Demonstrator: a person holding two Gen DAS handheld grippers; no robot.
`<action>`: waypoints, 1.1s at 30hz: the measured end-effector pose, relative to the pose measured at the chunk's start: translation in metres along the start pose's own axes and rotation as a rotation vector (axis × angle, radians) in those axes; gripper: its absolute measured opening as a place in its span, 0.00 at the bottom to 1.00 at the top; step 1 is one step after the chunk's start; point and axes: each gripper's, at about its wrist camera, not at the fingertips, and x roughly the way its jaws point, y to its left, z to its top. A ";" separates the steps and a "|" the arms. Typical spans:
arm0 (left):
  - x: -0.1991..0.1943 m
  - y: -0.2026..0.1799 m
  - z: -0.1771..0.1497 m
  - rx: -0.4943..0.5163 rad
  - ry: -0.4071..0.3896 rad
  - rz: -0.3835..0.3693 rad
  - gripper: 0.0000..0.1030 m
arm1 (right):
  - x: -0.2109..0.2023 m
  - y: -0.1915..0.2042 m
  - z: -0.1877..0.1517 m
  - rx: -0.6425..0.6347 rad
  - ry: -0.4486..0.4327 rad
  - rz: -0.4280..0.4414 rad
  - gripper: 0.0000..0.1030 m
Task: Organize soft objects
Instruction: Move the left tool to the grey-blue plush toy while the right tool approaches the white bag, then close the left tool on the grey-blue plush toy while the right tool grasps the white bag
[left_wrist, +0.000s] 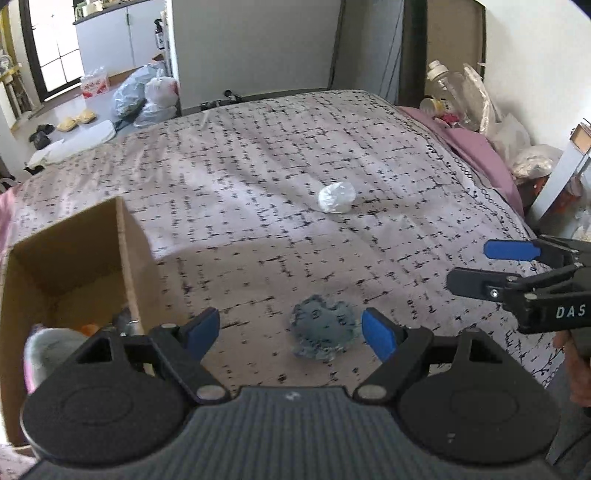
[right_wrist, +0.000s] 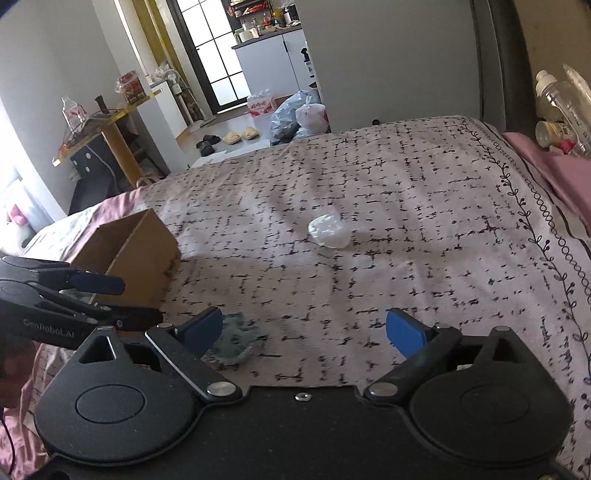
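I have the left gripper angled down over the bed, jaws spread wide with nothing pressed between them. The grey cloth lies flat on the bed just ahead of them, nearer the right jaw, not yet touched. I judge this the approach to picking it up: next I need to bring the jaws lower and forward so they straddle the cloth, then close on a bunched part, since flat fabric gives little to bite.

The right gripper is also wide open and empty; the same cloth sits by its left jaw, partly hidden behind it. The white wad lies well ahead of both sets of jaws, apart from the cloth, likely the following pick.

The box stands open just left of the left jaws, with a few things already inside, too blurred to name. Its near corner is close to my left jaw, so I would watch for clipping it. The two grippers are near each other and could crowd over the cloth.
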 end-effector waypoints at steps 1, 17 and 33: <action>0.005 -0.002 0.000 0.010 0.004 -0.007 0.81 | 0.001 -0.002 0.000 0.001 0.001 0.003 0.93; 0.076 -0.013 -0.006 -0.034 0.098 -0.029 0.70 | 0.028 -0.026 -0.001 -0.008 0.043 0.019 0.92; 0.094 0.006 0.010 -0.149 0.068 -0.034 0.31 | 0.070 -0.039 0.023 -0.041 0.035 0.022 0.91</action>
